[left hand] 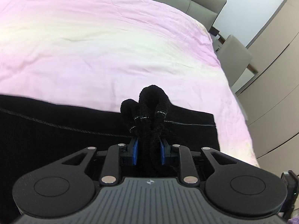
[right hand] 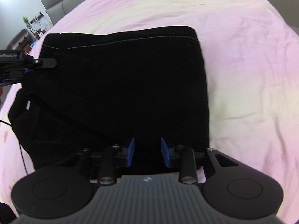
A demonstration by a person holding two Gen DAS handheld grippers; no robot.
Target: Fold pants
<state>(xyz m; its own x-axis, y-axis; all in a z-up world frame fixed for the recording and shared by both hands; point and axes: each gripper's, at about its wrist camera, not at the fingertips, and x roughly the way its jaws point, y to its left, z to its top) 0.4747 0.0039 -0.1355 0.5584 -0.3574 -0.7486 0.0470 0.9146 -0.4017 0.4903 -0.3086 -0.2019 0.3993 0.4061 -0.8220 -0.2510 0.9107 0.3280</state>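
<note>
Black pants (right hand: 121, 85) lie partly folded on a pink bedsheet (right hand: 243, 74), a pale stitched seam along the far edge. In the left wrist view the pants (left hand: 56, 130) spread across the lower frame. My left gripper (left hand: 148, 141) is shut on a bunched wad of the black waistband (left hand: 151, 102), which sticks up between its blue pads. It also shows at the left edge of the right wrist view (right hand: 28, 67), at the pants' left side. My right gripper (right hand: 147, 145) is open, its blue pads apart over the pants' near edge, with no fabric between them.
A grey padded headboard (left hand: 196, 1) stands at the bed's far end. A grey chair (left hand: 235, 59) and beige wardrobe doors (left hand: 276, 74) are beside the bed. A dresser with a plant (right hand: 28, 31) is at the far left. A thin black cable (right hand: 20, 149) lies on the sheet.
</note>
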